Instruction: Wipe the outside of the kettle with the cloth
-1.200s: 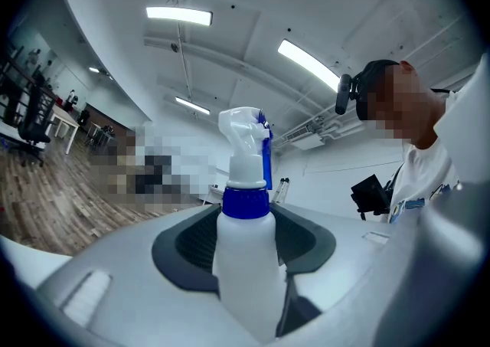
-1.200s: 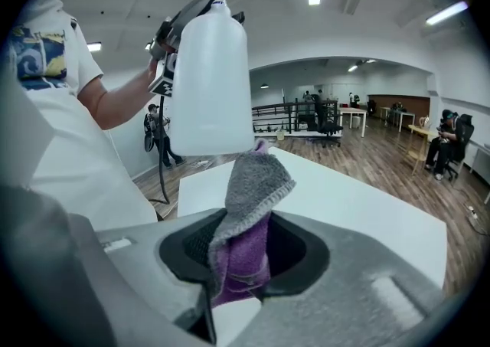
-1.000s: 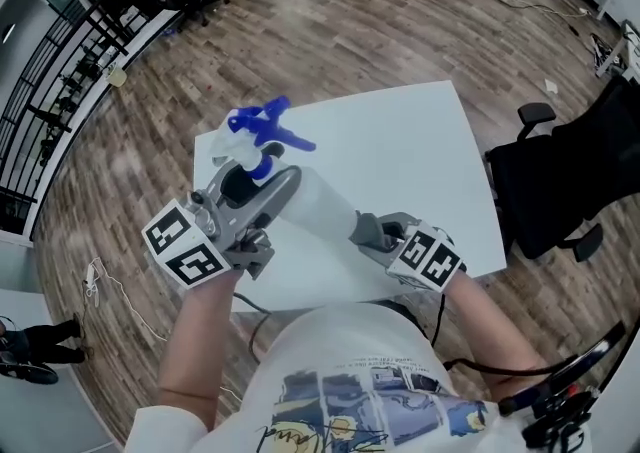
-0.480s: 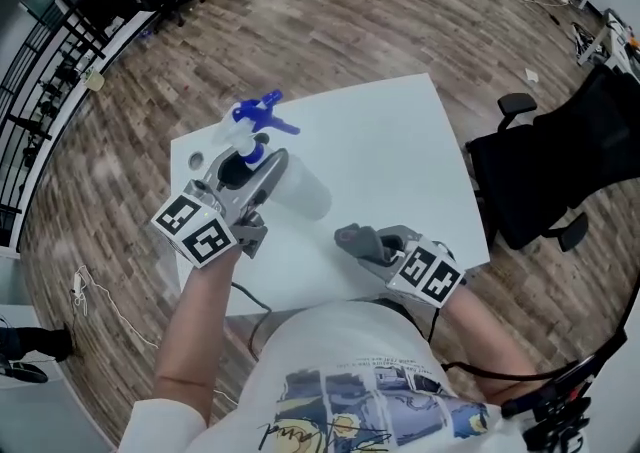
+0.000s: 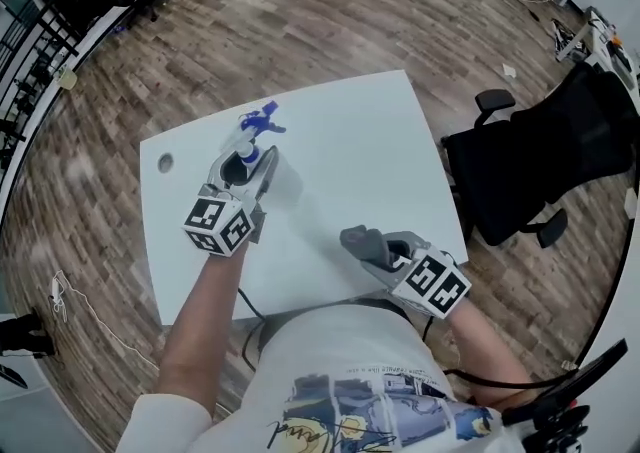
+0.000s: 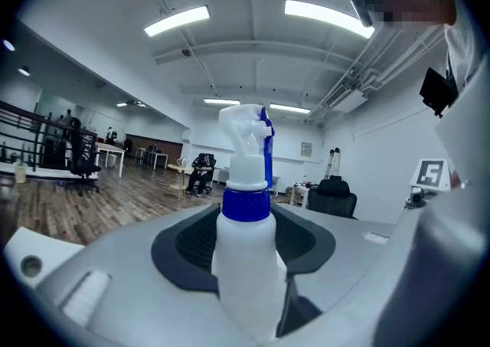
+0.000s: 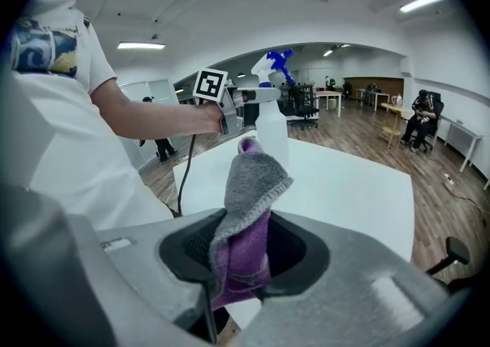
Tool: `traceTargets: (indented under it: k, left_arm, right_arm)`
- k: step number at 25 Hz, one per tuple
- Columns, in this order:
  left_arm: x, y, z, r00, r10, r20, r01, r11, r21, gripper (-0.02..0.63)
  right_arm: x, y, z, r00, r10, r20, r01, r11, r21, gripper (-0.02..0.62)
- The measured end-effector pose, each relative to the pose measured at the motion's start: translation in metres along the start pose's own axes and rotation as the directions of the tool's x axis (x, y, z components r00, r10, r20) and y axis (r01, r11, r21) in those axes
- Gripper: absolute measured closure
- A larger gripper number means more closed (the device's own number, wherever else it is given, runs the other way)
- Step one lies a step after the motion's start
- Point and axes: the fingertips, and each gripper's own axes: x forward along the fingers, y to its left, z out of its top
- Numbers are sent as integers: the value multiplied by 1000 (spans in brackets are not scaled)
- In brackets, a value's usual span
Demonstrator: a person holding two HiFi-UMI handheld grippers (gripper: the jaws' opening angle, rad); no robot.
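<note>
We find the cloth point(image 7: 253, 184) clamped in the right claw point(image 7: 246, 250), at the near edge of the bench point(image 5: 360, 131). Only the right gripper view shows its purple side under the grey; in the head view it is a grey lump. The left claw point(image 6: 246, 244) is closed on the white spray bottle point(image 6: 245, 215), farther off and to the left. The left gripper view shows its blue collar plainly. We count one cloth, one spray bottle, two claws, one bench and one black office chair point(image 5: 540, 156) to the right.
</note>
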Motion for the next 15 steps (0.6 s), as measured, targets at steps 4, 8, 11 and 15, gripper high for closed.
traceTargets:
  k: [4, 8, 11, 15]
  left_arm:
    - [10, 6, -23, 999, 37, -17, -37, 999, 13, 405]
    - [16, 3, -31, 999, 51, -9, -50, 997, 59, 405]
    - [18, 1, -36, 998, 58, -2, -58, 995, 85, 405]
    - [20, 3, -47, 997, 75, -2, -74, 994, 84, 403]
  right_arm:
    - [-13, -5, -7, 999, -23, -30, 23, 1000, 20, 466]
    - [-22, -10, -12, 998, -42, -45, 43, 999, 28, 466]
    - [-26, -12, -15, 998, -44, -51, 46, 998, 34, 466]
    - [-28, -14, -19, 998, -39, -51, 41, 998, 43, 466]
